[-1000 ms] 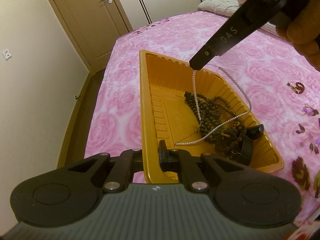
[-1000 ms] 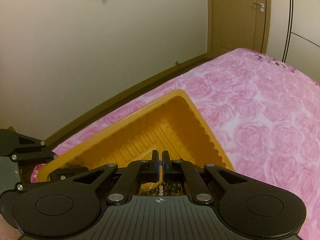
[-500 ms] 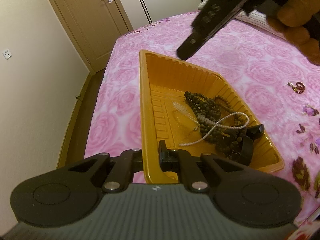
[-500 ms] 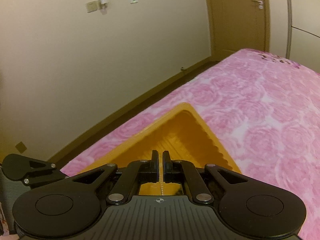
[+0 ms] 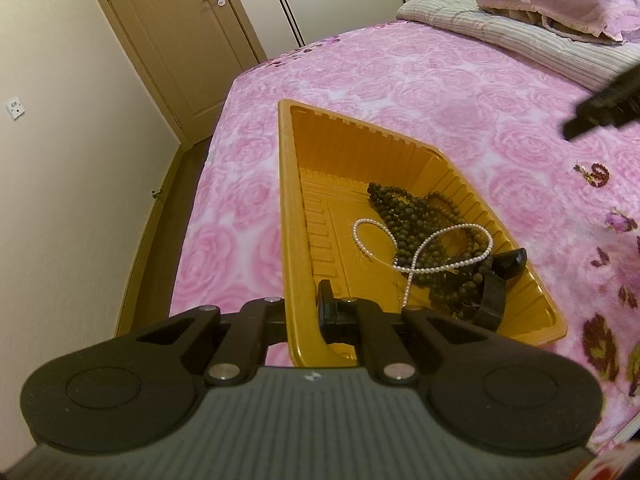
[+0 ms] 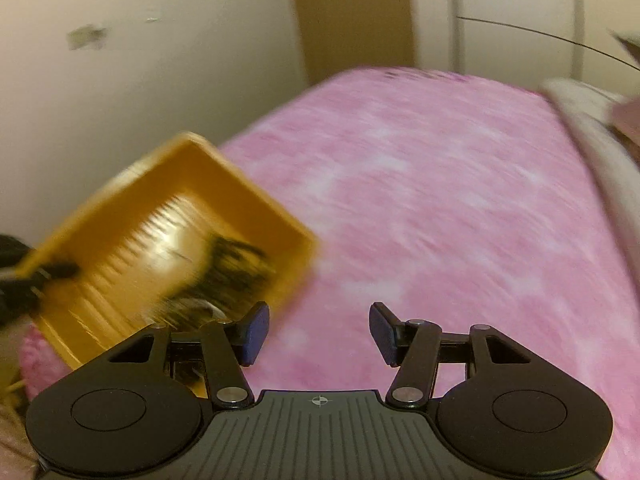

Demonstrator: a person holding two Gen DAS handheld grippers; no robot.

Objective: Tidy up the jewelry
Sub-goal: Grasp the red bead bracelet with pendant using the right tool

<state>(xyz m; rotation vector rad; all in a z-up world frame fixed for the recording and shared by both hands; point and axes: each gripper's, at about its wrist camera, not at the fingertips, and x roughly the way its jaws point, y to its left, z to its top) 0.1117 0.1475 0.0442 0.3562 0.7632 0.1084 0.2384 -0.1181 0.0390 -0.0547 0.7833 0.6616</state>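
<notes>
An orange plastic tray (image 5: 289,184) lies on the pink bedspread. My left gripper (image 5: 302,309) is shut on its near wall. In the tray a white pearl necklace (image 5: 425,249) lies looped over dark bead necklaces (image 5: 404,210), next to a black piece (image 5: 509,260). A small red bracelet (image 5: 598,174) lies on the bed to the right. My right gripper (image 6: 318,322) hovers over bare bedspread right of the blurred tray (image 6: 240,184), its jaws opening with nothing between them. In the left wrist view the tip of one of its fingers (image 5: 592,117) shows at the right edge.
The rose-patterned bedspread (image 5: 460,92) spreads beyond the tray. A striped quilt (image 5: 532,46) and a pillow (image 5: 560,6) lie at the far right. The bed's left edge drops to the floor by the wall (image 5: 60,184). A door (image 5: 172,40) stands behind.
The right gripper let go of the pearl necklace, which fell into the tray. It then swung away to the right and its jaws opened. The left gripper kept still on the tray.
</notes>
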